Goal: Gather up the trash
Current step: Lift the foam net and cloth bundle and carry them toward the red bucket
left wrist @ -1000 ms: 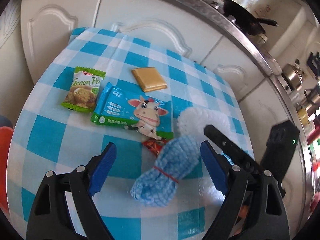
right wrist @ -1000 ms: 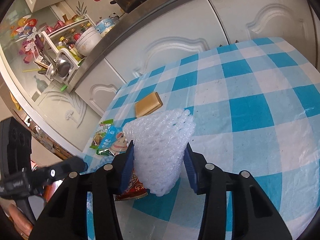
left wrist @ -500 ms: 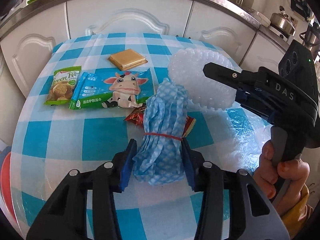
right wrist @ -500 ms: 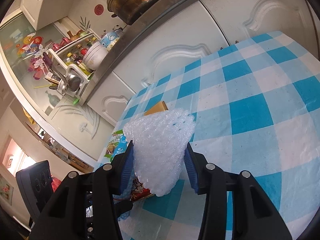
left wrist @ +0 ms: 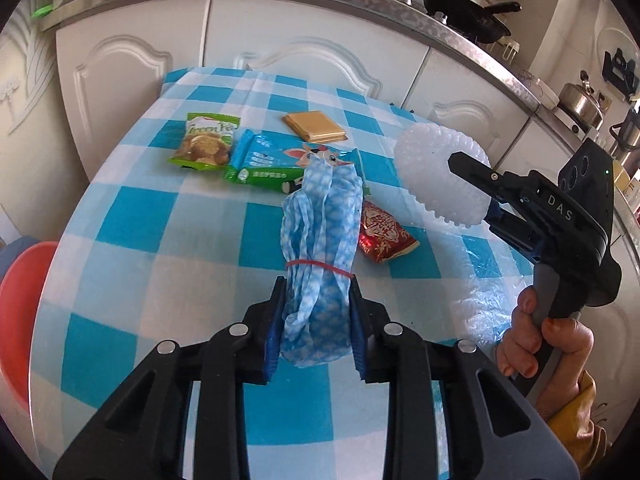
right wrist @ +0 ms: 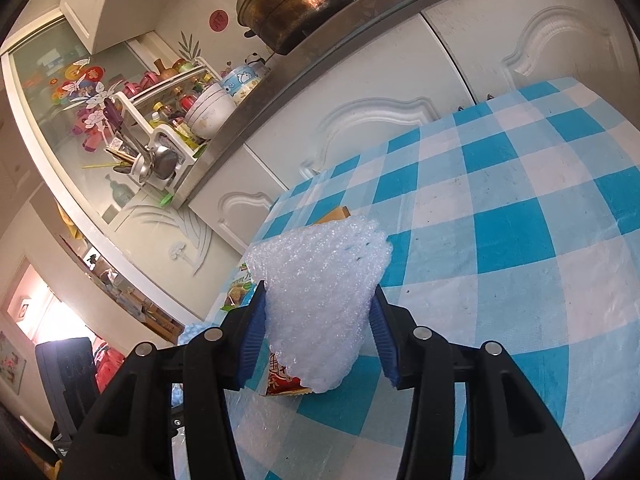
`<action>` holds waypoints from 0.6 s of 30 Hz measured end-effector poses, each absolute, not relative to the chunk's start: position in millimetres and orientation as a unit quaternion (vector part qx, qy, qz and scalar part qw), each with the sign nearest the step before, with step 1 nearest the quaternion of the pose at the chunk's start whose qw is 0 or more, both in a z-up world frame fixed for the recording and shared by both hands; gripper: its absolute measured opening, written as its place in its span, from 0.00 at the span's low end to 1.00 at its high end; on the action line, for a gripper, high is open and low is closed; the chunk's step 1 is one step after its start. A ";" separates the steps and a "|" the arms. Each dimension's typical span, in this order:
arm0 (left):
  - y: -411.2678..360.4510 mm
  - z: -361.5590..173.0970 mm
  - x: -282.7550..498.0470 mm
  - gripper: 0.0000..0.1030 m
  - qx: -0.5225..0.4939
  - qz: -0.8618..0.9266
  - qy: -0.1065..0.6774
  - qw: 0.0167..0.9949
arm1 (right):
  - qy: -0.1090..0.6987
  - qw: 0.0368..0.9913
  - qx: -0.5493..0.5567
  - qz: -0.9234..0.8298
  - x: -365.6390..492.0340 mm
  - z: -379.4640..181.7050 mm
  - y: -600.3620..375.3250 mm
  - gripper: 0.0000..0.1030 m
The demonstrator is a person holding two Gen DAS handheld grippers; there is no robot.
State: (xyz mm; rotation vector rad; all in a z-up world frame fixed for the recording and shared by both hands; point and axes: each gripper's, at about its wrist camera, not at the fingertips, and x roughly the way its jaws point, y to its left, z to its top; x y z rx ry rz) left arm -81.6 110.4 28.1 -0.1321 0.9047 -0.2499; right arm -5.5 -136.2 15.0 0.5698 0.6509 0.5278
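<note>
My left gripper (left wrist: 316, 286) is shut on a blue-and-white cloth bundle (left wrist: 320, 220) bound with a red rubber band; its lower end sits between the blue pads. In the left wrist view my right gripper (left wrist: 480, 188) is at the right, held by a hand. It is shut on a white foam net (left wrist: 436, 172), above the table. In the right wrist view the foam net (right wrist: 320, 292) fills the gap of the right gripper (right wrist: 319, 294). On the checked tablecloth (left wrist: 160, 240) lie a green snack packet (left wrist: 206, 144), a cow-print wrapper (left wrist: 272, 166), a tan square packet (left wrist: 314, 126) and a red wrapper (left wrist: 382, 232).
A clear bubble-wrap sheet (left wrist: 480, 288) lies on the table's right side under the right gripper. A red basin (left wrist: 20, 312) sits below the table's left edge. White cabinet doors (left wrist: 300, 40) stand close behind the table, with a counter of pots above.
The left gripper's jaws closed from wide open onto the cloth bundle, and the bundle now stands up off the wrappers. The right gripper kept its hold on the foam net.
</note>
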 end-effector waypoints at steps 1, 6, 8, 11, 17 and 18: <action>116.3 28.9 -85.4 0.29 -0.067 -0.118 0.434 0.891 | 0.311 0.876 0.271 0.251 -6.0 15.2 -136.2 0.48; 142.8 27.8 -98.4 0.29 -0.093 -0.115 0.431 0.890 | 0.315 0.883 0.257 0.236 -7.1 15.0 -134.0 0.48; 151.6 26.3 -101.9 0.29 -0.103 -0.115 0.429 0.890 | 0.315 0.886 0.253 0.229 -9.1 15.5 -133.3 0.48; 164.1 25.4 -106.2 0.29 -0.118 -0.120 0.424 0.890 | 0.316 0.886 0.254 0.223 -13.6 14.8 -133.0 0.48; 182.3 23.3 -113.0 0.29 -0.136 -0.128 0.414 0.891 | 0.313 0.890 0.267 0.196 -26.8 13.5 -136.7 0.48; 184.5 22.0 -114.2 0.29 -0.139 -0.130 0.413 0.890 | 0.311 0.892 0.267 0.191 -30.2 13.7 -137.4 0.48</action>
